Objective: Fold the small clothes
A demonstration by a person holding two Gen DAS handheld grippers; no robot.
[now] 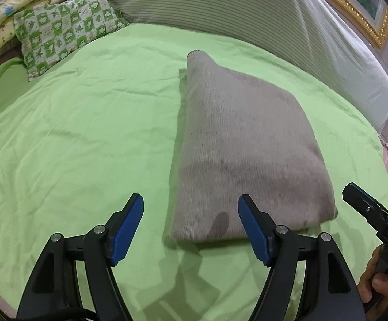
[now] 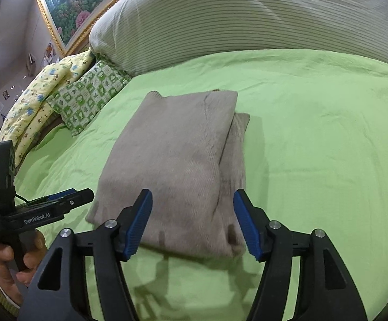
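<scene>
Both tools, left (image 1: 190, 227) and right (image 2: 192, 223), hover jaws apart and empty just short of the folded garment (image 2: 172, 165) on the bed (image 2: 314, 147), apparently released with the fold done.

folded garment (image 2: 172, 160) lies on the sheet (image 2: 314, 139); pillows (image 2: 247, 13) behind, seemingly at the headboard.

Even, fairly bright indoor light; a ceiling lamp flares white at the right wrist view's top-left corner. Soft gripper shadows fall on the light green bedsheet (image 2: 314, 139) near its front edge. Fisheye bending, dark vignetted corners, slight blur throughout.
</scene>
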